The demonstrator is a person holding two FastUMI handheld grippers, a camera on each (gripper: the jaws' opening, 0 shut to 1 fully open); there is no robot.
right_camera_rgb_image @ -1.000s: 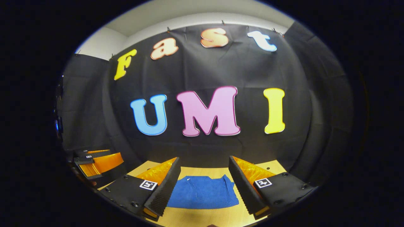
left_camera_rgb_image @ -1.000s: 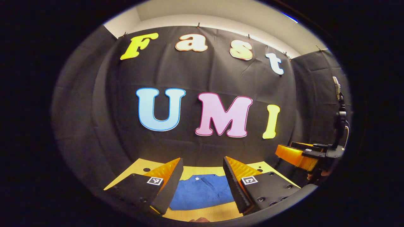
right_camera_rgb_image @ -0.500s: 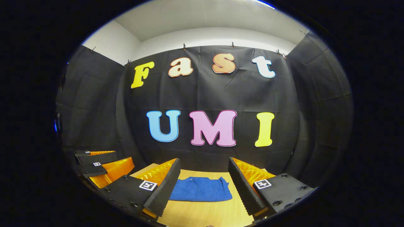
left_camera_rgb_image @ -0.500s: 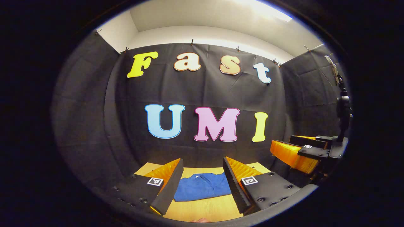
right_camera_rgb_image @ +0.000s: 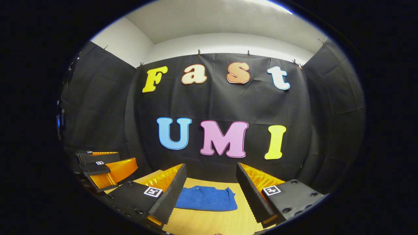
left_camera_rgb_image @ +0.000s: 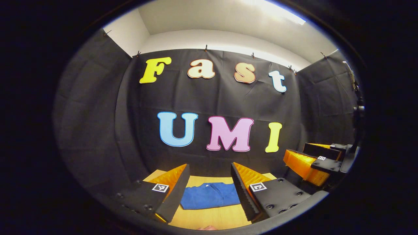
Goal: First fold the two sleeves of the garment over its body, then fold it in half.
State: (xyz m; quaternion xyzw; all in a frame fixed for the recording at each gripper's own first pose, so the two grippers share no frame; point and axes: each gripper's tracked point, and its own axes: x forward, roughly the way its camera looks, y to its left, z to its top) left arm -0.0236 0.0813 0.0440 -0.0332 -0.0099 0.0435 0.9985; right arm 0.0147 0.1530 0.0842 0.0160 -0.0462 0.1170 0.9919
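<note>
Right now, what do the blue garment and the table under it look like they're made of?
The blue garment looks like soft matte cloth, perhaps knit or fleece: it lies limp and flat with a fuzzy, unshiny surface, though the weave is too small to tell. The table looks like light wood or wood-look laminate: pale yellow-tan with faint straight grain lines and a smooth, low-sheen finish.

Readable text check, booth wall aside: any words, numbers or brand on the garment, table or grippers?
Nothing to quote.
Blue garment: no print or label legible.
Wooden table: no text.
Left gripper: square markers on its fingers are black-and-white coded patterns, not words.
Right gripper: same kind of coded squares, no words.
</note>
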